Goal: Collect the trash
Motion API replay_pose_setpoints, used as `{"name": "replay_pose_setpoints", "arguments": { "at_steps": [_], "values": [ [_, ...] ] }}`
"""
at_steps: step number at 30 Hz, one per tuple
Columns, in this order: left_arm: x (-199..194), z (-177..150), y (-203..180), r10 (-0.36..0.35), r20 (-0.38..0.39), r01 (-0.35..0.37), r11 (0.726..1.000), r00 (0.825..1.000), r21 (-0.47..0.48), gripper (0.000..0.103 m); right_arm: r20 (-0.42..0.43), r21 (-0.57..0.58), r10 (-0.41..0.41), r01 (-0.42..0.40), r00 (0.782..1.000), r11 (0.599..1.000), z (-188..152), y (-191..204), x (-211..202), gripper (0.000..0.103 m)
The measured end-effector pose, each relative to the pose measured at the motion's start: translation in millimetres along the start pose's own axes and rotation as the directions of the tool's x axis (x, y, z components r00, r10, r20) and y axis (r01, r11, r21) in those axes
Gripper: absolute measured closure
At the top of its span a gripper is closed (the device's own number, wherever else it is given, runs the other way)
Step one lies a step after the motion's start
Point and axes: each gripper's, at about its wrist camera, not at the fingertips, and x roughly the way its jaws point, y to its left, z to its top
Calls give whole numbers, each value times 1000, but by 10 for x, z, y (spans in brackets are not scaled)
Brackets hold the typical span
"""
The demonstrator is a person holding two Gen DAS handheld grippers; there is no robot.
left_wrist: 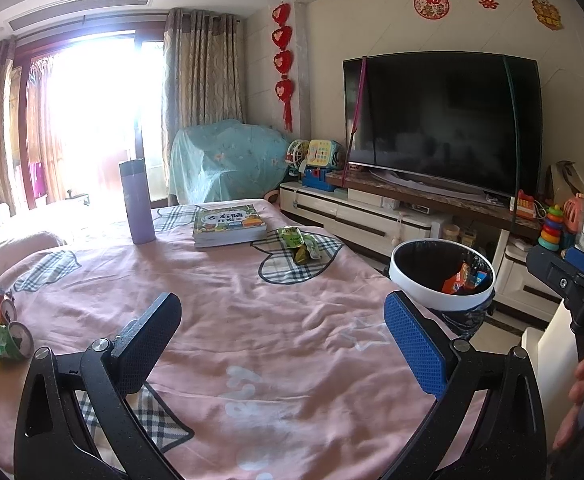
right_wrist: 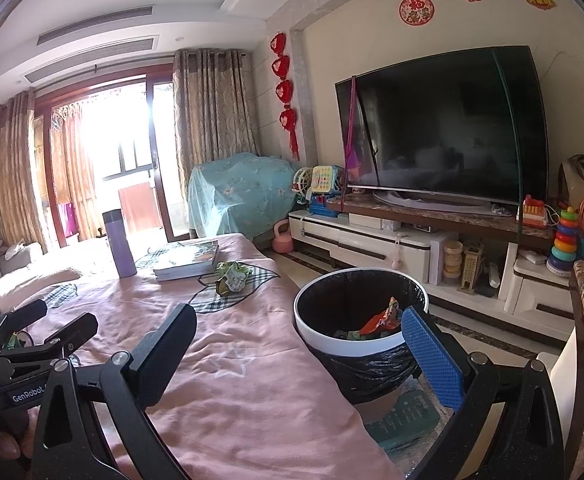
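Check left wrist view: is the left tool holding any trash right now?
No. The left tool is wide open over the pink tablecloth with nothing between its fingers; the green wrappers lie farther ahead by the book.

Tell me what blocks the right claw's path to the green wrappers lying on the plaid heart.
Nothing visible does. The right claw is open, and only bare pink cloth lies between it and the green wrappers. The books and purple flask stand beyond them; the trash bin sits off to the right.

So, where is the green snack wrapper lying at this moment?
The green snack wrapper lies on the pink cloth right of the book stack, left of the trash bin.
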Motion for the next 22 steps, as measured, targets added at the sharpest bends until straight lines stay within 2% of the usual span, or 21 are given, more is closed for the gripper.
{"name": "replay_pose_setpoints", "arguments": {
  "at_steps": [22],
  "values": [
    [114, -32, 72, -10, -32, 10, 1000, 999, -11, 0, -40, 18, 12, -11, 999, 1000, -38, 20, 147, 0]
  ]
}}
